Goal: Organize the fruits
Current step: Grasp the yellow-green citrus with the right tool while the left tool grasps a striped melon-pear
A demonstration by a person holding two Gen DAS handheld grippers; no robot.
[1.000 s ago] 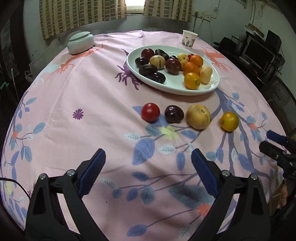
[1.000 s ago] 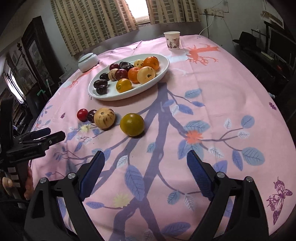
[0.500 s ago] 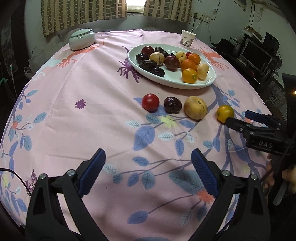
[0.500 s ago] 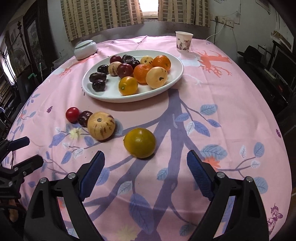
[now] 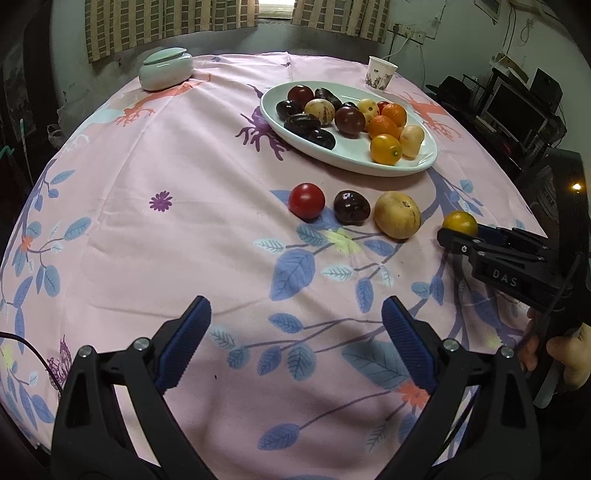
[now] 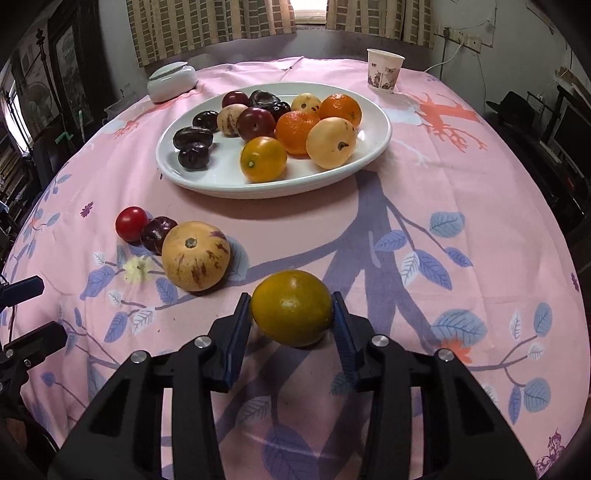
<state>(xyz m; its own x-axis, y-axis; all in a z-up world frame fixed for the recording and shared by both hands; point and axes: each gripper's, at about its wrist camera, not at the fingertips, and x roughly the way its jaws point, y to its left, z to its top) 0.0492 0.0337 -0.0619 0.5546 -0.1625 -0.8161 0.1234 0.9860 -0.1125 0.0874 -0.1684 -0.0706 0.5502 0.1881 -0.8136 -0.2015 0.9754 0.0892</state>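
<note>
Home dining room: curtains (image 6: pixel 207 29), tablecloth (image 6: pixel 461 177), fruit plate (image 6: pixel 376 144).

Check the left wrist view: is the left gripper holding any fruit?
No. The left gripper is open over bare cloth, well short of the tomato and the other loose fruit.

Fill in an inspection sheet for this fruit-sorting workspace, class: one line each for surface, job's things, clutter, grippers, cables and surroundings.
Surface: round table under a pink leaf-print cloth.
Job's things: white oval plate holding mixed fruit; on the cloth in a row, a red tomato, dark plum, striped pepino melon and yellow-green orange.
Clutter: paper cup; lidded ceramic jar.
Grippers: right gripper has its jaws against both sides of the orange; left gripper open over bare cloth, holding nothing.
Cables: thin black cable at the left table edge; white lead down the wall behind the cup.
Surroundings: checked curtains, window, dark shelving with a monitor at right.
</note>
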